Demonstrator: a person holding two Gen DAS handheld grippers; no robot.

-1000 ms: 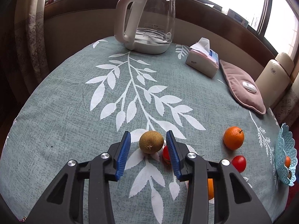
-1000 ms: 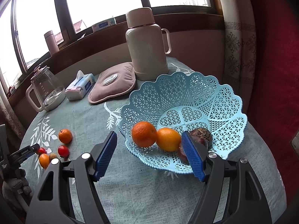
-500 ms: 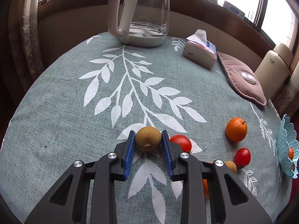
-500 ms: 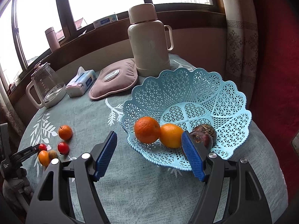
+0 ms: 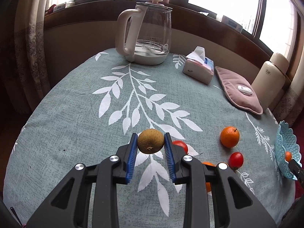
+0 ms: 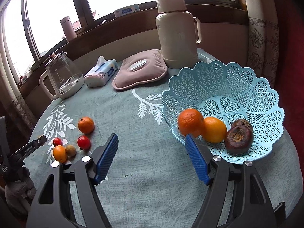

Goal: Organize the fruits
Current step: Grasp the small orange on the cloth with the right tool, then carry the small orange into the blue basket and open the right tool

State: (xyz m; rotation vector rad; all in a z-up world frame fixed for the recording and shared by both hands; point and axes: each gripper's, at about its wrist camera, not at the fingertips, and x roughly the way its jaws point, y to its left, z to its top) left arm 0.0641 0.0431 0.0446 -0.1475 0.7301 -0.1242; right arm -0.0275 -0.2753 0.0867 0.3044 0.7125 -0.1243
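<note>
My left gripper (image 5: 150,138) is shut on a round brown fruit (image 5: 151,144), held just above the leaf-patterned tablecloth (image 5: 76,133). Beside its right finger lies a red tomato (image 5: 180,146). Further right are a mandarin (image 5: 229,136), another tomato (image 5: 236,159) and a partly hidden orange fruit (image 5: 208,165). My right gripper (image 6: 151,139) hangs open over bare cloth, left of the blue lattice basket (image 6: 247,87). The basket holds two oranges (image 6: 191,122) and two dark brown fruits (image 6: 238,138). Loose fruit (image 6: 83,142) lies to the left, with the left gripper's finger (image 6: 28,148) beside it.
At the back stand a glass kettle (image 5: 150,38), a tissue pack (image 5: 198,70), a pink padded warmer (image 5: 239,91) and a cream thermos (image 6: 176,30). Curtains and a window sill ring the round table. The basket's rim (image 5: 285,144) sits at the table's right edge.
My left gripper closed on the brown fruit and lifted it slightly off the cloth. My right gripper drew left, away from the basket, staying open.
</note>
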